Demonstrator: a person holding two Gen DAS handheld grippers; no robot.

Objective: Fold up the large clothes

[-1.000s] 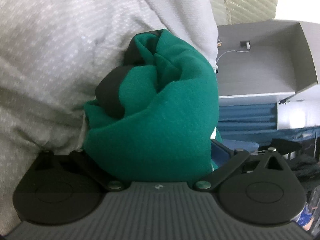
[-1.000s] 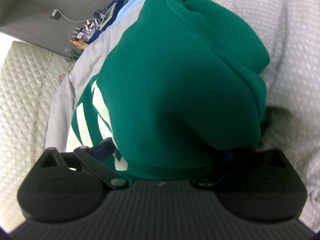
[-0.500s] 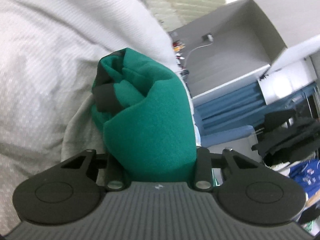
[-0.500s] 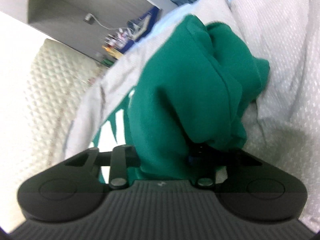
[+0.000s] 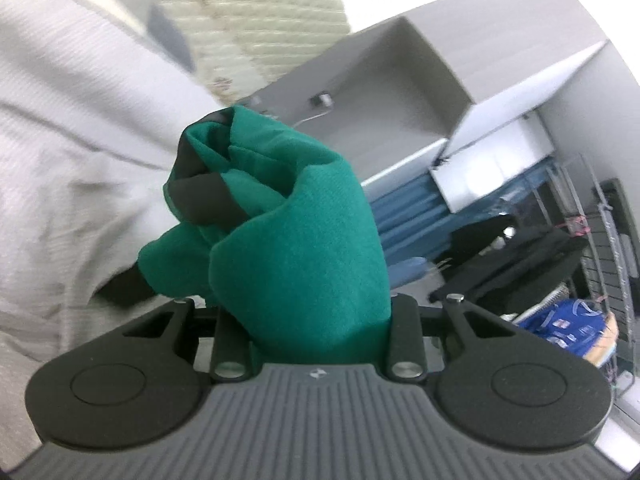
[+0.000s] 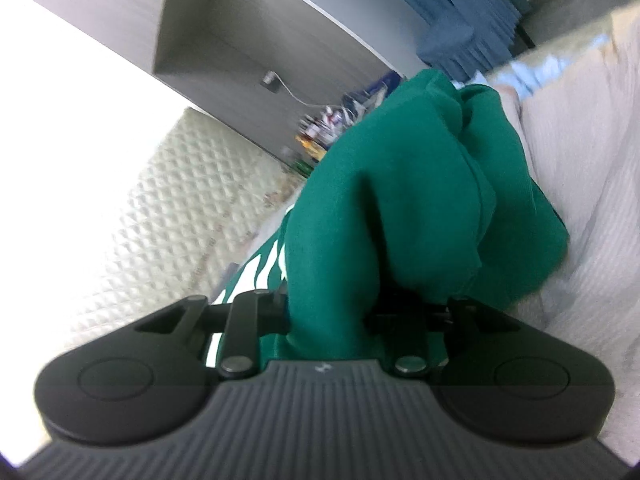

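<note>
Left gripper (image 5: 316,308): jaws have just been closing and now pinch a bunched fold of the green garment (image 5: 296,240), which fills the gap between them and rises in front of the camera.
Green garment, left wrist view: crumpled folds with black trim (image 5: 200,196) at the upper left; it stands against the white textured bedding (image 5: 68,128) on the left.
Left view only: a grey open cabinet (image 5: 404,92) behind, blue curtain (image 5: 404,208) below it, dark clothes (image 5: 516,256) on a rack and a blue bag (image 5: 568,320) at far right.
Right gripper (image 6: 328,320): jaws have just been closing, and they clamp another thick fold of the same garment (image 6: 400,208).
Right view only: white stripes (image 6: 268,264) printed on the garment at the left, a quilted cream headboard (image 6: 172,216), small bottles (image 6: 316,136) on a ledge, blurred.
Shared: cabinet with a plugged charger (image 6: 270,79) and its cable; white bedding (image 6: 592,184) lies right of the garment here.
</note>
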